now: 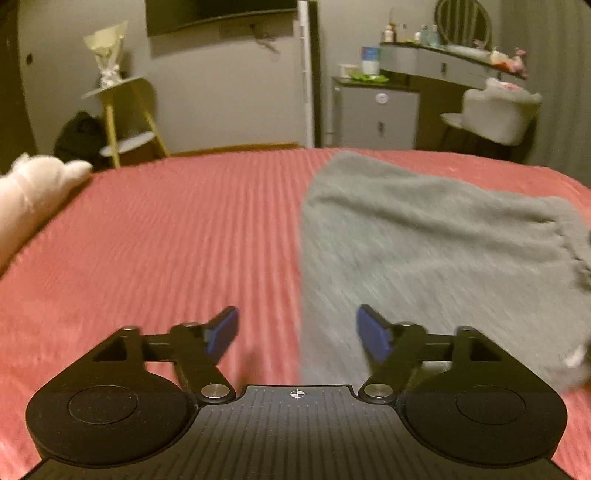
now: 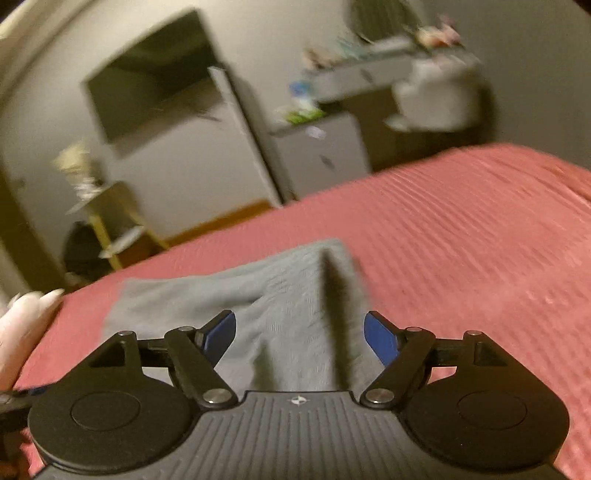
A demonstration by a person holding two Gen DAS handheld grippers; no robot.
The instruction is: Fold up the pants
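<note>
Both grippers stand released, with nothing between the blue pads. Left gripper [image 1: 297, 334]: the jaws are spread wide above the bed, one pad [image 1: 223, 334] over the red ribbed bedspread [image 1: 166, 240] and the other over the grey pants [image 1: 424, 251]; neither pad touches cloth. Right gripper [image 2: 299, 338]: the jaws are equally wide, held above the pants [image 2: 295, 314], which show a raised fold with a dark crease running away from the camera. The pants lie flat on the bedspread, toward the right half of the bed in the left wrist view. A white plush toy [image 1: 33, 192] rests at the bed's left edge. Beyond the bed stand a yellow-legged side table [image 1: 122, 114], a wall-mounted television [image 1: 218, 14], a small grey refrigerator [image 1: 376, 114] and a white chair [image 1: 495, 110].
</note>
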